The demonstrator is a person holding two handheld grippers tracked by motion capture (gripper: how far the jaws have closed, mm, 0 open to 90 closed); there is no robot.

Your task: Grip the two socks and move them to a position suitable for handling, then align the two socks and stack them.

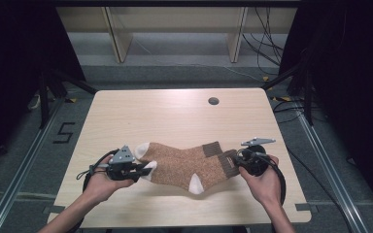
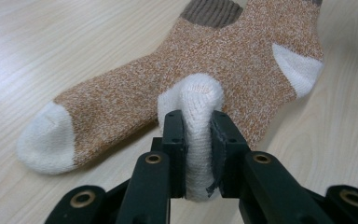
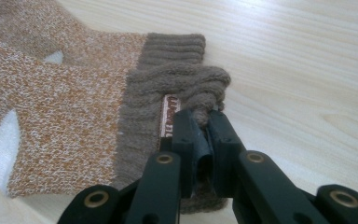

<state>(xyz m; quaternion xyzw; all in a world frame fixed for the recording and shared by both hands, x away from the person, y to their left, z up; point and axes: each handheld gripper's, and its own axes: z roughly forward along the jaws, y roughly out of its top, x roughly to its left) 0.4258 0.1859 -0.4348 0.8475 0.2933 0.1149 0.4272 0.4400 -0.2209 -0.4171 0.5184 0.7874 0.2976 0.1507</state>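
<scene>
Pinching the upper sock [image 1: 194, 167] at both ends.
Left gripper [image 2: 198, 126] clamps its soft white toe, right gripper [image 3: 200, 123] its limp ribbed cuff.

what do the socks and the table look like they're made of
Socks: thick knit, likely wool or a blend; fuzzy flecked orange body, white toes, ribbed brown cuffs.
Table: pale wood or wood-look laminate; grain lines, smooth, faint sheen.

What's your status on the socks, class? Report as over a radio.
Left gripper shut on top sock's white toe. Right gripper shut on its brown cuff. Second sock lies underneath.
</scene>
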